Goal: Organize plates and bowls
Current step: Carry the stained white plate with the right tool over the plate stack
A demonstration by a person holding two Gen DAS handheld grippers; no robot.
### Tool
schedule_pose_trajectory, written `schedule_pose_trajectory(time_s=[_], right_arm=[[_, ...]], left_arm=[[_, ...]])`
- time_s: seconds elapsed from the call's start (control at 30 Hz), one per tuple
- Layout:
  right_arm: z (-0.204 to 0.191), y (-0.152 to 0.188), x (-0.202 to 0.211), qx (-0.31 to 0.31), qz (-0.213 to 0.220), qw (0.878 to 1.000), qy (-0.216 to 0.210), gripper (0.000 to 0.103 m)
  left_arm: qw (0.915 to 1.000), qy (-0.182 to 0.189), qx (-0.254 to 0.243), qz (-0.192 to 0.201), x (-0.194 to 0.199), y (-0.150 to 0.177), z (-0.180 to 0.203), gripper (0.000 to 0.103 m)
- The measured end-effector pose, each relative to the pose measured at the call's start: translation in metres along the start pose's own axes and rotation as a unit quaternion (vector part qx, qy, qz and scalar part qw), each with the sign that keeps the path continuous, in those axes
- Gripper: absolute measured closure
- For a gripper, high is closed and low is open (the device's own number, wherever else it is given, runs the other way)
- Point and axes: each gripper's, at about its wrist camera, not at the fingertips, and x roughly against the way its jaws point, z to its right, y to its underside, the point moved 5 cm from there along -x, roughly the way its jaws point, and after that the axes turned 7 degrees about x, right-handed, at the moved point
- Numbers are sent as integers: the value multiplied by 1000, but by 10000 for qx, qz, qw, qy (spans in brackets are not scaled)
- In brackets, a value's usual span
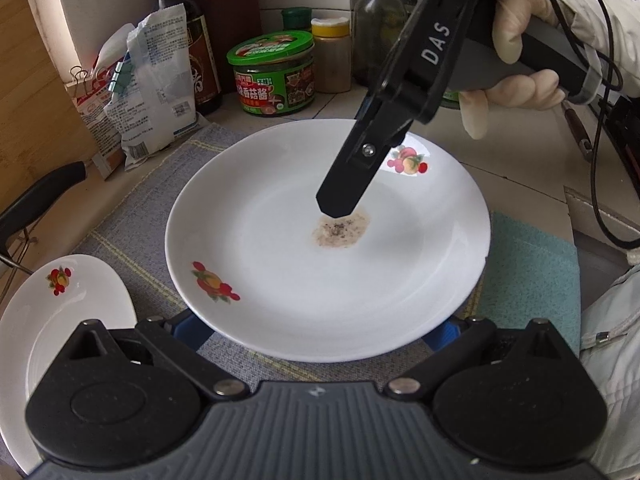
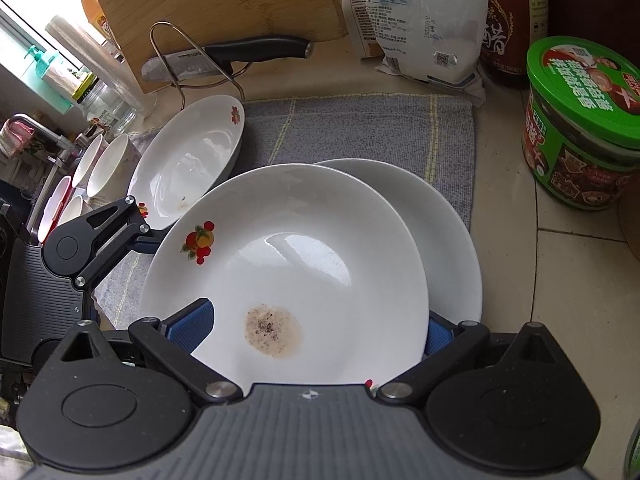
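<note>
1. As seen from both wrist cameras, a white stained plate (image 1: 280,264) (image 2: 304,248) with fruit prints is found over the grey cloth (image 1: 132,232) (image 2: 360,132), overlapping a second white plate (image 2: 452,240) that lies just behind it.
2. The right gripper (image 2: 314,332) is spread wide, with the stained plate slanted between its fingers: the left blue pad (image 2: 192,326) is seen above the dish and the right pad is partly hidden behind the rim. Whether the pads press on the plate cannot be told.
3. From the left camera, one black finger (image 1: 344,188) of that gripper is seen over the brown stain (image 1: 340,230).
4. The left gripper (image 1: 318,336) (image 2: 144,244) is also held wide, its pads partly hidden by the plate's near rim.
5. A third plate (image 1: 60,320) (image 2: 188,160) is seen to the left, with white bowls (image 2: 104,164) beyond it.
6. A green-lidded jar (image 1: 272,76) (image 2: 580,128) is seen on the counter.
</note>
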Motion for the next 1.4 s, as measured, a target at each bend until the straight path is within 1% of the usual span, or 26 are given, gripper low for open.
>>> schedule_pose_trajectory(time_s=[0.3,0.5,0.9,1.07,1.4], right_arm=[[7,5,0,-172,-18,9998,39,0],[9,7,3,-247,6,9997,-17,0],[12,11,11,-406,121,9990,-121,0],[14,12,14,-464,175,9987,-135,0],[10,13,16,-433,171,9989,-32,0]], left_arm=[[9991,-86,-257,-317,-13,-5,-2,1],[9983,-46,-303,-495,-18,-5,-4,1],[9945,-117,-611,-838,-24,-6,-6,1],[9938,-144,-638,-897,-25,-6,-7,1],[9928,-171,-688,-967,-24,-3,-6,1]])
